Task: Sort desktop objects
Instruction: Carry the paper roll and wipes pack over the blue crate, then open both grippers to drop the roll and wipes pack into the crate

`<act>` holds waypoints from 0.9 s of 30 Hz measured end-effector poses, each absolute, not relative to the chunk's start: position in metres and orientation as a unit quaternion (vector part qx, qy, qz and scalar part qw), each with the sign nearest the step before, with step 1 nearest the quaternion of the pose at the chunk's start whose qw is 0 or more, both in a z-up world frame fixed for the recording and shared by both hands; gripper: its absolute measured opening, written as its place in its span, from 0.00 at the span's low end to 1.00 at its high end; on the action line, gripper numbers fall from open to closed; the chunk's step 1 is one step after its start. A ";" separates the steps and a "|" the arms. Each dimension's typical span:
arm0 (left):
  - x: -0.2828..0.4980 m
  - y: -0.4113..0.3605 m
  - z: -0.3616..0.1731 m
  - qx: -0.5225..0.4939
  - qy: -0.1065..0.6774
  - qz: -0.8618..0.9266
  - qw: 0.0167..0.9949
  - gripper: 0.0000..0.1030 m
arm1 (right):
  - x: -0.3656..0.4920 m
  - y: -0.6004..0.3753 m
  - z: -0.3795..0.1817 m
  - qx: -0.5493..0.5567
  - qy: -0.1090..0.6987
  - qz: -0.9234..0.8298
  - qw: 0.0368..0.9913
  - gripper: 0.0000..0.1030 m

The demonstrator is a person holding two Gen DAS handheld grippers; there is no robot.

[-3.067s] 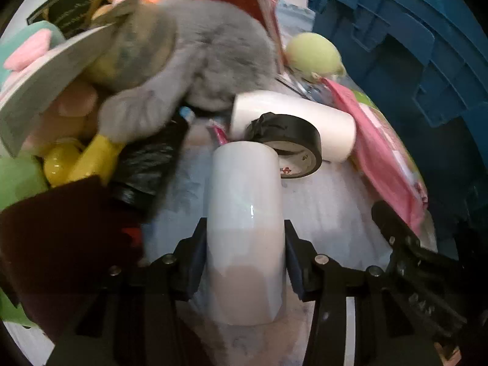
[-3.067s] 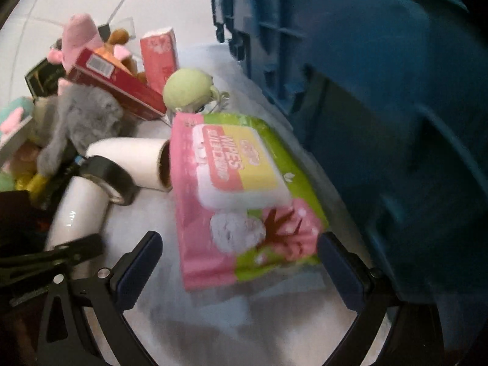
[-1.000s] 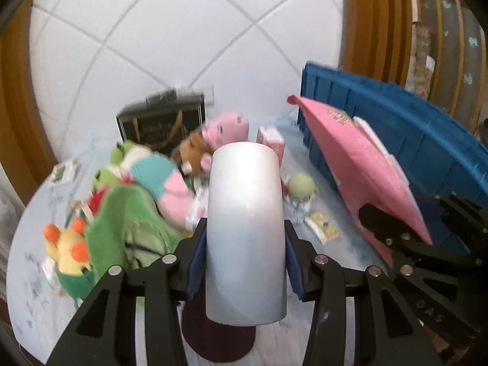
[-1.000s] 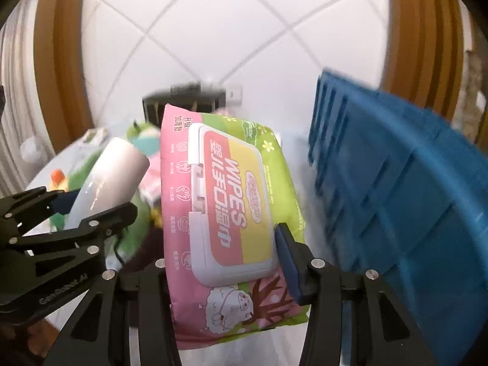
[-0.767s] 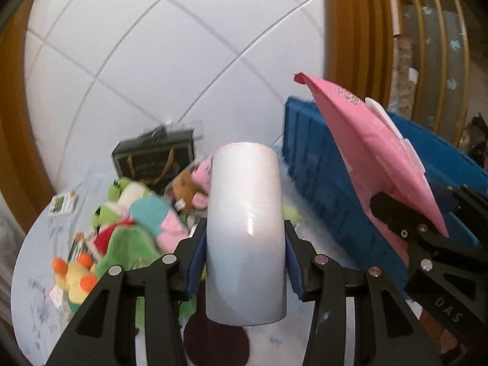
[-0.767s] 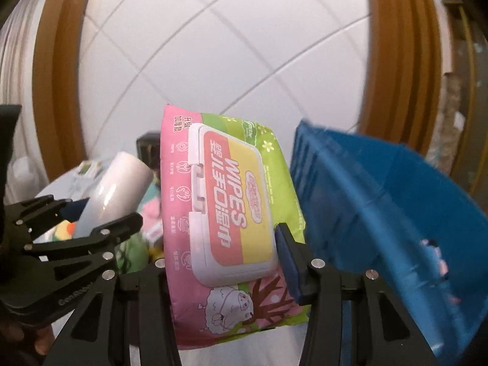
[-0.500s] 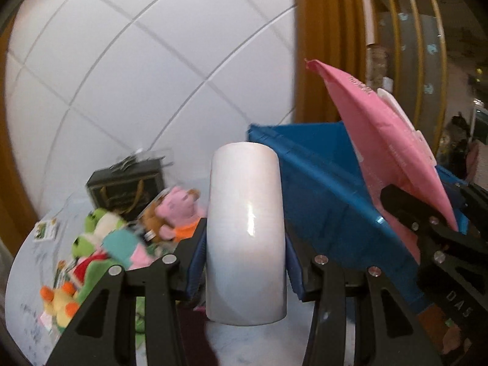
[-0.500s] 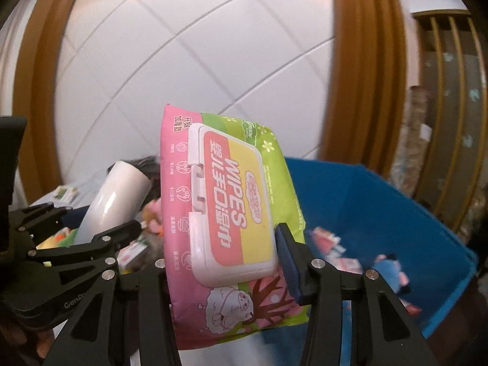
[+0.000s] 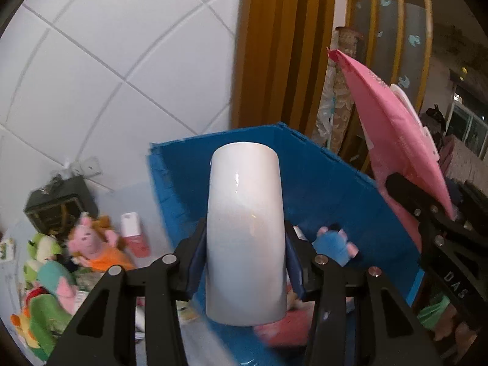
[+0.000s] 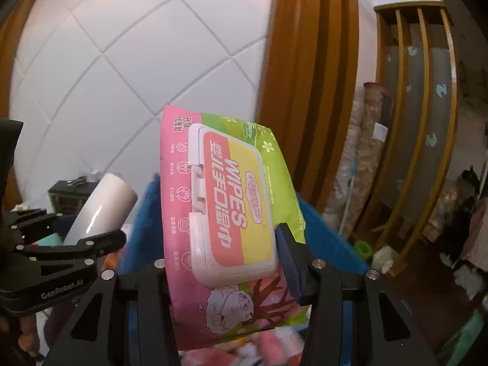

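My left gripper [image 9: 245, 265] is shut on a white roll [image 9: 245, 231] and holds it upright above the open blue bin [image 9: 329, 189]. My right gripper [image 10: 225, 262] is shut on a pink and green wipes pack [image 10: 225, 213], held high over the same blue bin [image 10: 323, 228]. The wipes pack also shows edge-on at the right of the left wrist view [image 9: 393, 140]. The white roll shows at the left of the right wrist view [image 10: 100, 210]. A blue plush [image 9: 334, 244] and a pink item [image 9: 283, 326] lie inside the bin.
Several plush toys lie on the table left of the bin, among them a pink pig in orange [image 9: 91, 244] and a green one [image 9: 42, 250]. A pink box [image 9: 134, 235] and a dark box [image 9: 58, 204] stand behind. A tiled wall and wooden trim rise behind.
Both grippers have lifted their loads off the table and swung right. They now hang over the blue bin's opening, whose inside has come into view.
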State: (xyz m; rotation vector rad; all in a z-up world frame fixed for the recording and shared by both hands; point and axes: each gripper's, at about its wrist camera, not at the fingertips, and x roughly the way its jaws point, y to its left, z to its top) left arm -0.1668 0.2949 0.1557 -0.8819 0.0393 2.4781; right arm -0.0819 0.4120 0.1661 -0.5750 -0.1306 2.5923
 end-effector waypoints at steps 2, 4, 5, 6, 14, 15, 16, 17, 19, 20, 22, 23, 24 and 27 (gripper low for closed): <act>-0.191 0.324 0.159 -0.356 0.001 0.901 0.247 0.44 | -0.096 0.445 0.177 -0.227 -0.041 0.945 0.231 0.46; -0.213 0.348 0.154 -0.385 -0.005 0.894 0.229 0.44 | -0.126 0.477 0.178 -0.252 -0.061 0.934 0.246 0.46; -0.225 0.362 0.148 -0.398 0.001 0.890 0.221 0.44 | -0.133 0.490 0.176 -0.260 -0.063 0.930 0.251 0.46; -0.234 0.373 0.140 -0.411 0.008 0.886 0.216 0.44 | -0.149 0.505 0.170 -0.275 -0.061 0.926 0.252 0.46; -0.312 0.428 0.043 -0.516 0.091 0.840 0.139 0.44 | -0.241 0.596 0.048 -0.438 0.028 0.869 0.226 0.46; -0.314 0.431 0.034 -0.515 0.104 0.841 0.130 0.44 | -0.242 0.594 0.039 -0.450 0.034 0.865 0.220 0.46; -0.315 0.433 0.024 -0.513 0.118 0.842 0.122 0.44 | -0.247 0.595 0.025 -0.473 0.032 0.854 0.214 0.46; -0.315 0.436 0.012 -0.516 0.134 0.838 0.113 0.44 | -0.248 0.597 0.020 -0.482 0.026 0.849 0.215 0.46; -0.318 0.438 -0.002 -0.547 0.143 0.818 0.110 0.44 | -0.246 0.598 0.010 -0.500 0.007 0.835 0.230 0.46; -0.318 0.435 -0.003 -0.553 0.130 0.815 0.117 0.44 | -0.246 0.600 0.007 -0.507 0.008 0.830 0.233 0.46; -0.315 0.432 -0.001 -0.547 0.125 0.819 0.119 0.44 | -0.246 0.606 -0.001 -0.519 0.026 0.823 0.228 0.46; -0.313 0.432 0.000 -0.542 0.132 0.822 0.117 0.44 | -0.245 0.607 -0.002 -0.521 0.029 0.821 0.229 0.46; -0.313 0.435 0.002 -0.539 0.138 0.823 0.116 0.44 | -0.244 0.607 -0.002 -0.523 0.028 0.820 0.231 0.46; -0.311 0.441 0.008 -0.532 0.141 0.824 0.131 0.47 | -0.242 0.606 -0.006 -0.527 0.024 0.816 0.235 0.46</act>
